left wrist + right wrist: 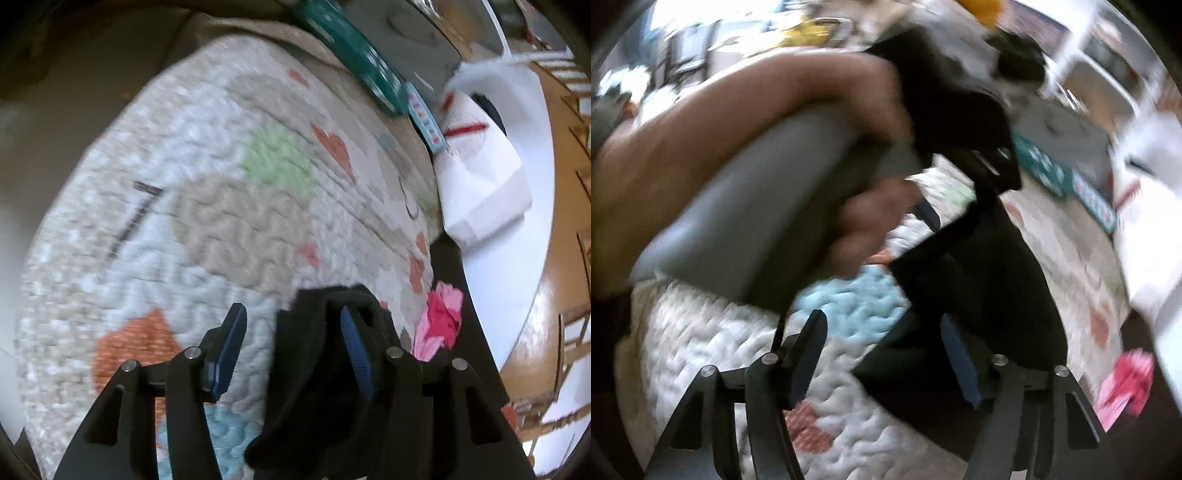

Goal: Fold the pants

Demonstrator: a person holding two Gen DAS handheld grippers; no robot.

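Observation:
The black pants [317, 373] hang over the right finger [356, 350] of my left gripper [291, 332], whose jaws stand wide open above the quilt. In the right wrist view the same black pants [979, 280] drape down from the left gripper [925, 214] above and across my right gripper's right finger [958, 362]. My right gripper [882, 343] is open, its jaws wide apart, with the cloth against one finger only. The person's hand and the grey handle [757, 206] of the left gripper fill the upper left.
A patterned quilt [207, 206] covers the surface. A pink garment [441, 317] lies at its right edge and shows in the right wrist view [1126, 384]. A teal box [351, 55] and a white bag [484, 173] lie at the far right. Wooden floor [554, 288] is beyond.

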